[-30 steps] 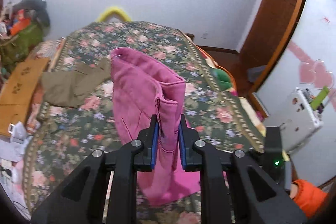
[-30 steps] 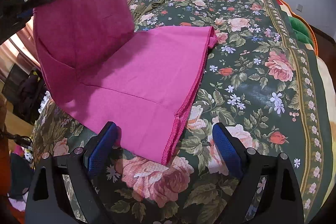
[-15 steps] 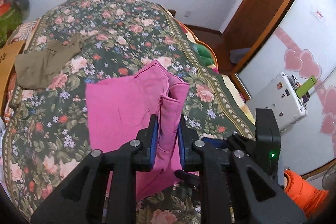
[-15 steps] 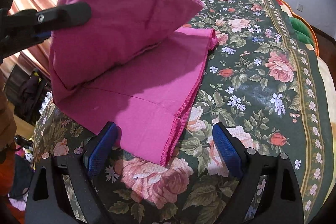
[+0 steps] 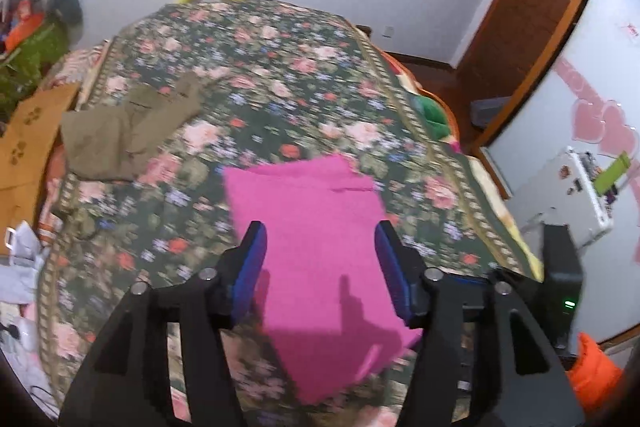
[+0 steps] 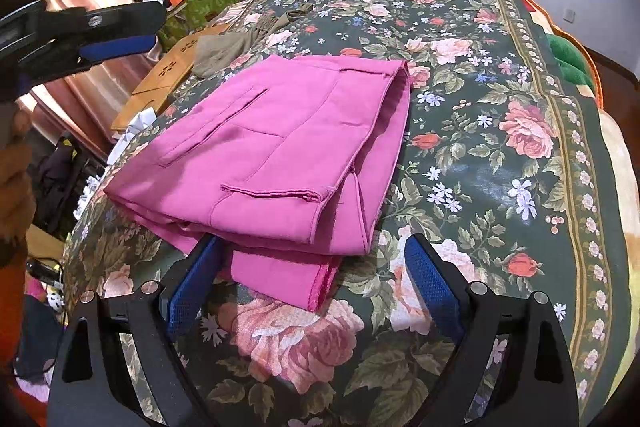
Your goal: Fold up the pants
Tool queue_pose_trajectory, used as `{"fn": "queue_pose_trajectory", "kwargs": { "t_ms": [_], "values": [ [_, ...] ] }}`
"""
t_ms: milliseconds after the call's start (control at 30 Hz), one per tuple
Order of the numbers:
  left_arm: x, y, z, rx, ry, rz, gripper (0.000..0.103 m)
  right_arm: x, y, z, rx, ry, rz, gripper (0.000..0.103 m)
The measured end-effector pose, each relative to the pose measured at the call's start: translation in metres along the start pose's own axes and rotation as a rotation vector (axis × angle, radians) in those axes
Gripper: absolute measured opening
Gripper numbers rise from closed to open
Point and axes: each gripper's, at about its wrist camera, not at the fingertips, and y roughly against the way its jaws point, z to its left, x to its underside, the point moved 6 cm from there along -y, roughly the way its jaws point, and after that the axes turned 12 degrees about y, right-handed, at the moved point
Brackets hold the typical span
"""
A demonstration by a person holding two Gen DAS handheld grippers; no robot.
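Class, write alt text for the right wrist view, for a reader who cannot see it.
Folded pink pants lie on a floral bedspread, just beyond the open right gripper. The left gripper, also open, hovers at upper left, clear of the cloth.

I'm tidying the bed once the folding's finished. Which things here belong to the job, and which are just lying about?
Job:
- pink pants, folded on the bedspread
- left tool, open
- right tool, open

Lying about:
- olive-brown garment
- wooden board
- orange cloth
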Motion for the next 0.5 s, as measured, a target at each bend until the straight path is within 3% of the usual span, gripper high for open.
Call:
{"fn": "queue_pose_trajectory", "kwargs": {
  "t_ms": [233, 500],
  "values": [
    [-0.044, -0.028, 0.033, -0.093, -0.025, 0.007, 0.079, 0.000, 0.012, -0.008, 0.052, 0.009, -0.009, 0.090],
    [-0.068, -0.103, 0.042, -0.171, -0.076, 0.117, 0.079, 0.004, 0.027, -0.033, 0.108, -0.057, -0.029, 0.090]
  ]
}}
